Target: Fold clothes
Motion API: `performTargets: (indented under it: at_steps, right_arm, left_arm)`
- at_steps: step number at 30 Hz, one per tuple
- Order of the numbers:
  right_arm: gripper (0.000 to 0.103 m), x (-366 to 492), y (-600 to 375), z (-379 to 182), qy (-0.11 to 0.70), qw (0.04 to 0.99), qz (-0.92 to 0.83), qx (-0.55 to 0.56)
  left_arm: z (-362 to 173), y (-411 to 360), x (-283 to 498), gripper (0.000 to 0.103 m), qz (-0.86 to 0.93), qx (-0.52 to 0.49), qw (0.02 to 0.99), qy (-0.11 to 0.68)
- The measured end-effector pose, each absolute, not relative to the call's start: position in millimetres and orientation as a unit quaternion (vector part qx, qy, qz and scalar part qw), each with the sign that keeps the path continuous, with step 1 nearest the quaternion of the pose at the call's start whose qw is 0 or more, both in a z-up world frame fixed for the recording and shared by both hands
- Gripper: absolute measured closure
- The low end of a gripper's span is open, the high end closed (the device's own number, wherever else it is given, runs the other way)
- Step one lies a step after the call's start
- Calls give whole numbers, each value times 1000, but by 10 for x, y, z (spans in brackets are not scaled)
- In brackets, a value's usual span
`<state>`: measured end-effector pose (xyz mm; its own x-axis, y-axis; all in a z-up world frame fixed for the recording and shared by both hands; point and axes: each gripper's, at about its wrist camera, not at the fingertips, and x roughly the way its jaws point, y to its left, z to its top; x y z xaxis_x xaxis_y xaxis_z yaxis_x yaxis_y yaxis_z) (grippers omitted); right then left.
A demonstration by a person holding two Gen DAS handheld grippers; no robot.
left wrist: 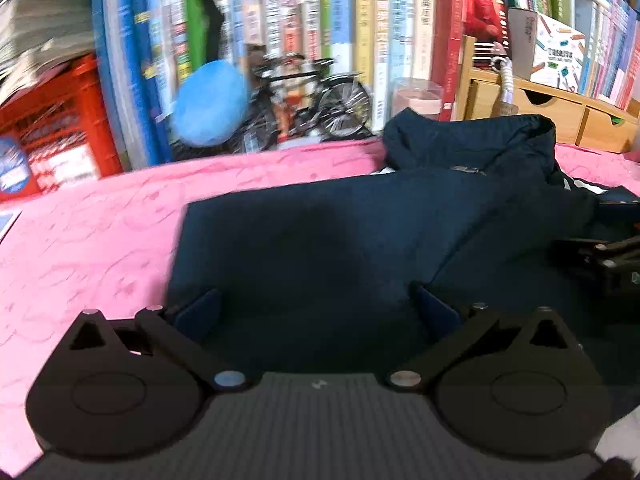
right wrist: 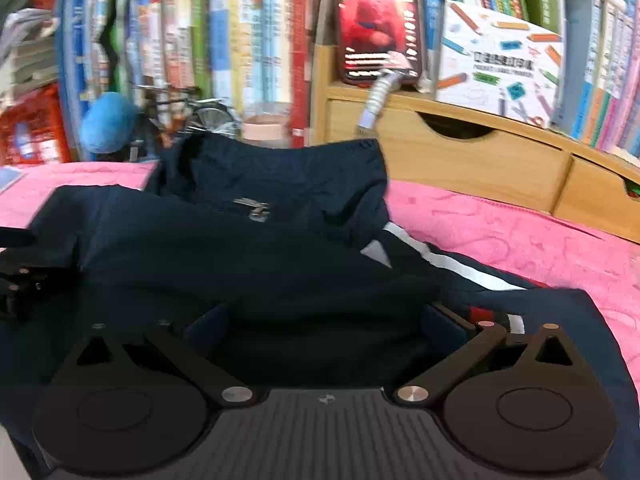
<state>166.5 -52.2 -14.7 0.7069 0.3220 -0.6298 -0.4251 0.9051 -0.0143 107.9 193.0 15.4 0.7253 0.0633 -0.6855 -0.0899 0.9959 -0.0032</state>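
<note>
Left wrist view first: the left gripper (left wrist: pixel 316 312) hovers over the navy jacket (left wrist: pixel 320 240) with its jaws spread wide and nothing between them — only flat cloth below and ahead. The jacket lies on the pink cover (left wrist: pixel 100 232), its straight left edge just beyond the left finger, its collar bunched up far ahead and to the right. At the right rim, the other gripper (left wrist: pixel 600 256) pokes in, dark and blurred.

Right wrist view now: the right gripper (right wrist: pixel 324 324) is wide open too, empty, sitting low over the jacket. A zip pull (right wrist: pixel 252 208) shows ahead, a white stripe (right wrist: pixel 444 264) runs off to the right of the right finger, and red-striped trim sits just beside that finger.

My read — the next fold needs a grip. Best to pinch one layer at the near hem on both sides, lift evenly, and keep the collar from dragging.
</note>
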Motion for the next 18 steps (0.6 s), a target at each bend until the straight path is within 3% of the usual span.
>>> performTargets:
  at_steps: [3, 6, 8, 12, 18]
  right_arm:
    - [0, 1372, -700, 67, 302, 924, 230, -51]
    - [0, 980, -884, 333, 268, 926, 266, 1]
    - [0, 775, -885, 426, 255, 921, 294, 2]
    - [0, 556, -695, 345, 255, 920, 290, -63]
    - [0, 470, -530, -21, 302, 907, 265, -128]
  left_arm:
    - [432, 1970, 668, 10, 23, -64, 937, 344]
    - [729, 1792, 222, 1, -15, -25, 957, 289]
    - [749, 1525, 104, 0, -18, 58, 960, 272]
    - [515, 1226, 92, 0, -22, 108, 945, 307]
    - [162, 1319, 64, 0, 10, 92, 931, 352]
